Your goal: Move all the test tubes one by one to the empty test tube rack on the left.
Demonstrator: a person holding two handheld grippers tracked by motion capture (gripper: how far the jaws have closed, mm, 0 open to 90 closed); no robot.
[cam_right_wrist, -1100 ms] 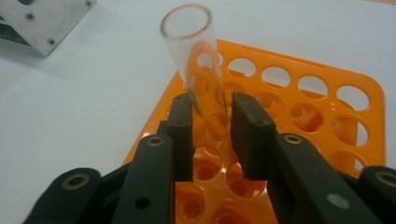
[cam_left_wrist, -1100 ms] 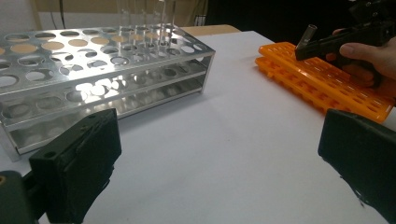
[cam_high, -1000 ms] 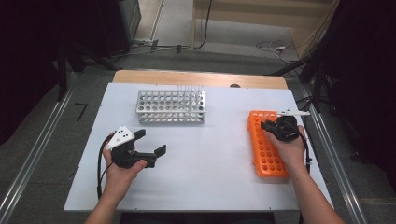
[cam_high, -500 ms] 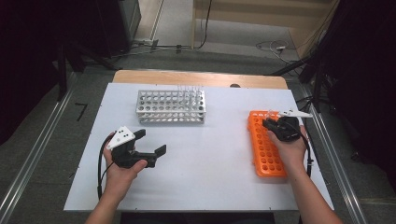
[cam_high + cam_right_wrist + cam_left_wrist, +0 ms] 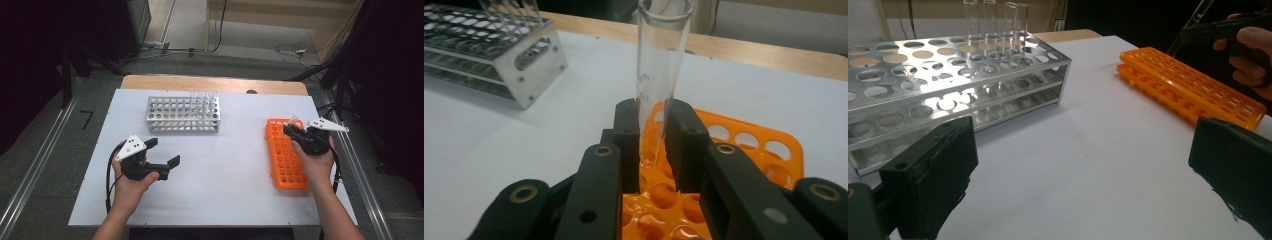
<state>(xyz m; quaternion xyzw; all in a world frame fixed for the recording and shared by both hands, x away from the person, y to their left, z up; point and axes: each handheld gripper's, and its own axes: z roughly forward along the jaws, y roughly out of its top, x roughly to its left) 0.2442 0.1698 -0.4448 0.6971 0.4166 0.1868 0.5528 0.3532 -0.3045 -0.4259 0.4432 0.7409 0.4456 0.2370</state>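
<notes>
**No readable writing in view**

No words, brands or numbers can be read on anything here. The only markings are a few faint graduation lines or tiny printed marks on the glass test tube [image 5: 659,75] seen in the right gripper view, too small and blurred to make out. The orange rack [image 5: 286,155], the metal rack [image 5: 183,114] and the white table [image 5: 225,175] carry no legible label or sign.
</notes>
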